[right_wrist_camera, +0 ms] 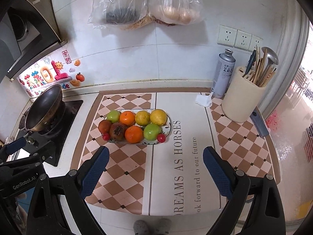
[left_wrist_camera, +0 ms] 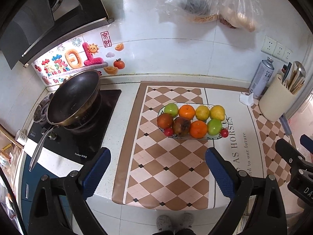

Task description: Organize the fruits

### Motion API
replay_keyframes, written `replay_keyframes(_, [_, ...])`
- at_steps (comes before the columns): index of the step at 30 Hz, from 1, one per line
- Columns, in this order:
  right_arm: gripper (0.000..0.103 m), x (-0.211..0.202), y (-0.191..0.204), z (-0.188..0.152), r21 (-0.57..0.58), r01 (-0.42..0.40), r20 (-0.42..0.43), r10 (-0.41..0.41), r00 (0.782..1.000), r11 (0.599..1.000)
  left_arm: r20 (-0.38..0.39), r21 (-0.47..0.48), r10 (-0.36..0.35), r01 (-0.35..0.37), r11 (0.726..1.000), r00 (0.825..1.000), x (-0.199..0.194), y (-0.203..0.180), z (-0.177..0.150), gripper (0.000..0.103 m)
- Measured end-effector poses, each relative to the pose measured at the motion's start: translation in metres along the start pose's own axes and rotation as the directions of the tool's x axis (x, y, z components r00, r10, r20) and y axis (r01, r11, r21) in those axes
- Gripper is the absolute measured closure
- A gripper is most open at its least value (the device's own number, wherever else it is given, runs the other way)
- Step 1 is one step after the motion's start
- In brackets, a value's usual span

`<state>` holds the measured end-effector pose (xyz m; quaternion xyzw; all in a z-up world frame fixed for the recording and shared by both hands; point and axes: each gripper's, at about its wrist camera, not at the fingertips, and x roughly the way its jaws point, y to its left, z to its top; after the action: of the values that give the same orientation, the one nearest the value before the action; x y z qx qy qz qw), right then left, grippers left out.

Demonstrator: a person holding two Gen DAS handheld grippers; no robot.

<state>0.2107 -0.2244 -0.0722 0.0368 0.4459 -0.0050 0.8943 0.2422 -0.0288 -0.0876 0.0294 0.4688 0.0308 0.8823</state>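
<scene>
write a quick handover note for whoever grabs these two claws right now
Left claw: open, empty, held back from the plate.
Right claw: open, empty, also held back.
Fruits: all ten sit on the plate on the checkered mat in two rows; a small red fruit sits at each front corner.
Done: the plate looks fully arranged.
Left: nothing obvious; check that no fruit remains out of view.

A black wok [left_wrist_camera: 73,96] sits on the stove [left_wrist_camera: 78,135]; a spray can [right_wrist_camera: 223,73] stands beside the utensil holder [right_wrist_camera: 241,98].
</scene>
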Motion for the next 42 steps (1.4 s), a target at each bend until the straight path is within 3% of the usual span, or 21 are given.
replay_keyframes(5, [0.003,-0.002,0.000,0.000,0.002,0.003,0.005,-0.003,1.000,1.000,0.010,0.001,-0.009,0.009,1.000,1.000,-0.003,0.000,0.000,0.000])
replay_keyframes(42, [0.003,-0.021,0.005,-0.007,-0.011,-0.008,0.013,0.008,1.000,1.000,0.033,-0.009,-0.011,0.012,1.000,0.999,-0.014,0.001,-0.006,0.000])
